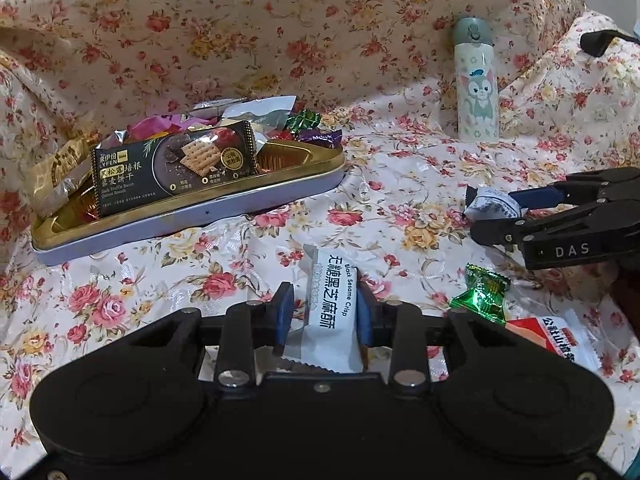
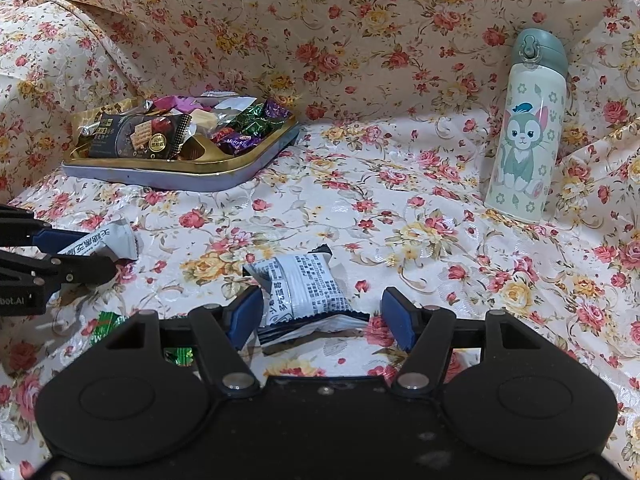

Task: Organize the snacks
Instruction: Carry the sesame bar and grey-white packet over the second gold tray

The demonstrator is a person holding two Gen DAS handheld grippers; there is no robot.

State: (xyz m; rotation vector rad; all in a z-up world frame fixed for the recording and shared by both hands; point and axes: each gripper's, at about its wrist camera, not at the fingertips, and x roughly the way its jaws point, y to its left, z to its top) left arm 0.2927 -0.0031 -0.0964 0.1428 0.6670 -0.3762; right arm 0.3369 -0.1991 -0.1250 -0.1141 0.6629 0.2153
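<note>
Left gripper (image 1: pixel 326 312): straddling the white sesame crisp packet (image 1: pixel 330 312) lying on the floral cloth (image 1: pixel 400 184); right pad touching it, left pad apart.
Right gripper (image 2: pixel 322 312): jaws standing spread around the blue-printed snack packet (image 2: pixel 300 284), one pad touching.
Tray (image 1: pixel 200 212): sitting behind, holding assorted snacks.
Bottle (image 2: pixel 524 128): standing upright at right.
Green candy (image 1: pixel 482 294): lying between the grippers.

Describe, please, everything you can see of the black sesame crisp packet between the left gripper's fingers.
The black sesame crisp packet is a slim white sachet with black Chinese print, the English words "Black Sesame Crisp", and serrated end seams. It looks like crinkly plastic film, sealed and intact. It lies lengthwise between the left gripper's blue pads, its far end jutting past the fingertips over the floral cloth. Whether both pads press on it is unclear.
</note>
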